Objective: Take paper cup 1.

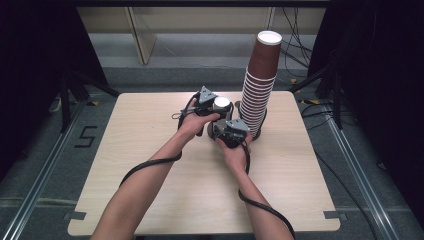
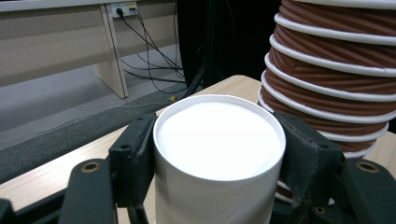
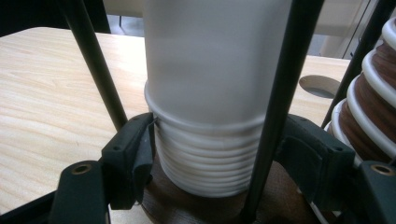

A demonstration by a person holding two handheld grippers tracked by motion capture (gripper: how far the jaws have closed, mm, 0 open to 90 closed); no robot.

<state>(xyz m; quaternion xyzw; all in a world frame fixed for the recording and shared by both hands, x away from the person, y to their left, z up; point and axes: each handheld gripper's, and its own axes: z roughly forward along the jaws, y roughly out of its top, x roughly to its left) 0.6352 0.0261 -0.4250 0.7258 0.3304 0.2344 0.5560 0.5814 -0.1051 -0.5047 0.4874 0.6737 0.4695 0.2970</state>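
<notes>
Right now my left hand-held gripper (image 2: 219, 154) is pinching the topmost white paper cup (image 2: 217, 158) near its rim, while my right hand-held gripper (image 3: 210, 163) clamps the small stack of nested white cups (image 3: 205, 168) beneath it, on the pale wooden counter (image 1: 150, 165) beside the tall brown ribbed cup tower (image 1: 257, 95). I judge both grips set; pulling the top cup free remains

lighting and picture quality at the table, three views.
overhead light fell evenly on the pale table (image 1: 150, 165), while the surroundings stayed nearly black; forearm shadows were faint. in the left gripper view the white cup (image 2: 219, 140) was overexposed, its base glaring without detail. in the right gripper view the white cup (image 3: 215, 60) was soft and blurred up close, and the brown cup stack (image 3: 369, 107) at the edge was out of focus.
</notes>
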